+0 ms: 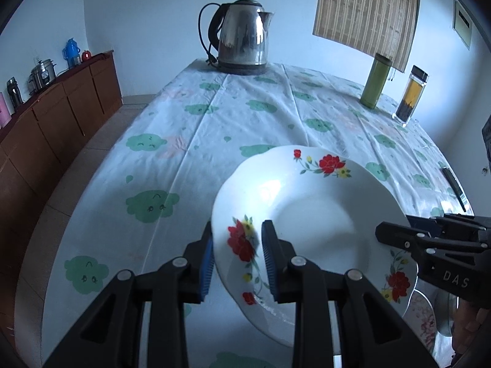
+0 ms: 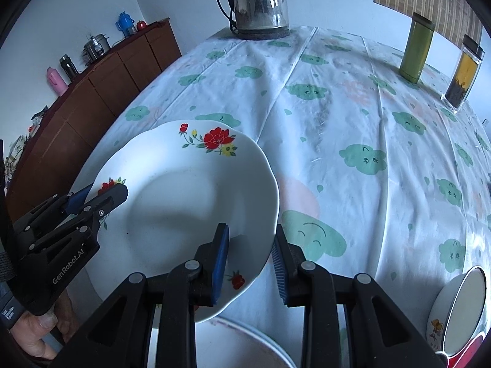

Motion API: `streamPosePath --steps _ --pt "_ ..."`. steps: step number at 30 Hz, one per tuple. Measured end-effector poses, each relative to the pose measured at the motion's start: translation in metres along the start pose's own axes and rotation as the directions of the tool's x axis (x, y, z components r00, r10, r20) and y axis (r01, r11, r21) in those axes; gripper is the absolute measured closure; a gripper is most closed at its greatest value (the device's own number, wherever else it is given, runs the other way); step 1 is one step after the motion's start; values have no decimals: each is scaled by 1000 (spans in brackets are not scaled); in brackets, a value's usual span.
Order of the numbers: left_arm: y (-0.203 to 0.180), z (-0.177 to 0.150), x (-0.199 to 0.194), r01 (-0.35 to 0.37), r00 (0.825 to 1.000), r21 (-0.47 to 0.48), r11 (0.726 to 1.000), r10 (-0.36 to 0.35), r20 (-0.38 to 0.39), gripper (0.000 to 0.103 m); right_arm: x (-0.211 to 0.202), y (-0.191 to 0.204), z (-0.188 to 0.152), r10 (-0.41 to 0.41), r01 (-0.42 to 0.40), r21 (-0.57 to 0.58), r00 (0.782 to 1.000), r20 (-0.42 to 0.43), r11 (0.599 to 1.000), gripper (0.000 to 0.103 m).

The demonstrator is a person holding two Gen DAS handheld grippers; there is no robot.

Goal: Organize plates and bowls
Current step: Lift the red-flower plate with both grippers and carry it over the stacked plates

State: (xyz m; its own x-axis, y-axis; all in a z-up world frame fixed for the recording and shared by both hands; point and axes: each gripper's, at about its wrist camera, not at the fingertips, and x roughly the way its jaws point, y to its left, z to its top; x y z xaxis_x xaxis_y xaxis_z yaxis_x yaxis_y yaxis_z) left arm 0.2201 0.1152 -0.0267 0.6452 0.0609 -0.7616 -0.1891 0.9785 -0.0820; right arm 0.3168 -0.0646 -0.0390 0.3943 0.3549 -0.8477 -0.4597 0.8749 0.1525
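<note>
A white plate with red flowers on its rim (image 1: 307, 208) (image 2: 184, 190) hangs tilted above the cloud-print tablecloth (image 1: 214, 141). My left gripper (image 1: 239, 245) is shut on its left rim, the blue pads pinching it from both faces. My right gripper (image 2: 250, 245) is shut on the opposite rim. Each gripper shows in the other's view: the right gripper (image 1: 396, 236) at the plate's right edge, the left gripper (image 2: 113, 193) at its left edge. Under the raised plate lies another plate (image 2: 239, 343), pinkish and partly hidden. A white bowl with a cartoon print (image 2: 460, 303) stands at the lower right.
A steel kettle (image 1: 242, 36) stands at the table's far end. A green flask (image 1: 376, 81) and a clear tea bottle (image 1: 409, 93) stand at the far right. A dark slim object (image 1: 454, 187) lies near the right edge. A brown cabinet (image 1: 61, 116) lines the left wall.
</note>
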Motion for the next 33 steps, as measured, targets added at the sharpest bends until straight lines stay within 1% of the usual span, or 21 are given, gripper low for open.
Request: streamPosePath --steps 17,33 --pt "2 -9 -34 16 999 -24 1000 -15 38 76 -36 11 -18 30 -28 -39 999 46 999 73" --pt "-10 -23 -60 46 997 -9 999 -46 56 76 -61 5 -42 46 -43 -40 996 77 998 73"
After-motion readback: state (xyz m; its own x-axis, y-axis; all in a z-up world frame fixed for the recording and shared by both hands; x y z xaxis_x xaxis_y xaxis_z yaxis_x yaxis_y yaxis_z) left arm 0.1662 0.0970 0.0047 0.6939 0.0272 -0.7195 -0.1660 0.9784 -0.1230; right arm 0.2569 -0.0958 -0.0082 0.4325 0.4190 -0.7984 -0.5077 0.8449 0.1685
